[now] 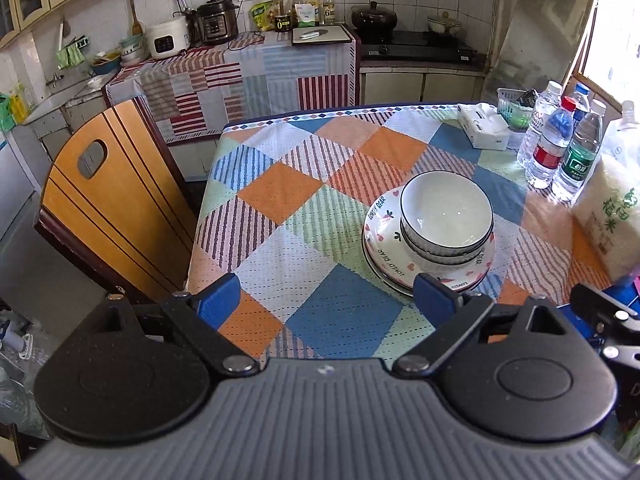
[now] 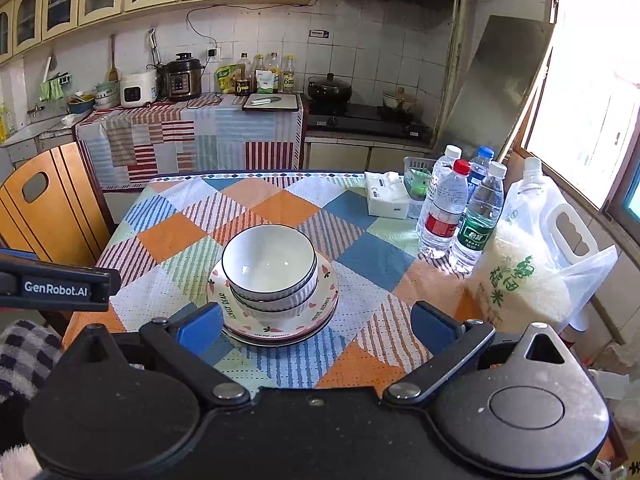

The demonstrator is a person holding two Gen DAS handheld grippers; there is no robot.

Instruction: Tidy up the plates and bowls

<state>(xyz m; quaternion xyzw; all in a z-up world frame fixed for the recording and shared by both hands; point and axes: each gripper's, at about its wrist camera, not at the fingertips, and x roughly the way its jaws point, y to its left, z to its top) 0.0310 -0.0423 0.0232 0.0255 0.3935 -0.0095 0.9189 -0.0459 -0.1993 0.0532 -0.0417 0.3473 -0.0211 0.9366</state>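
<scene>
Stacked bowls (image 1: 447, 216) nested, seated on stacked plates (image 1: 384, 254), right of centre in left wrist view; lower centre in right wrist view, bowls (image 2: 269, 268) on plates (image 2: 280, 320). Stack resting on surface (image 1: 280, 200) under patchwork cloth.

Left gripper (image 1: 326, 298) at bottom of its frame, jaws spread wide, holding nothing; right blue pad overlapping the near plate rim in the frame, contact not determinable. Right gripper (image 2: 318, 322) at bottom of its frame, jaws spread wide, holding nothing; left pad just beside the plate stack's left rim, contact not determinable.

Water bottles (image 2: 460, 212) clustered right of centre, rice bag (image 2: 520, 276) just beside them toward right edge. Tissue box (image 2: 387, 200) and green basket (image 2: 418, 180) behind bottles. Wooden chair (image 1: 108, 196) at left edge of surface.
</scene>
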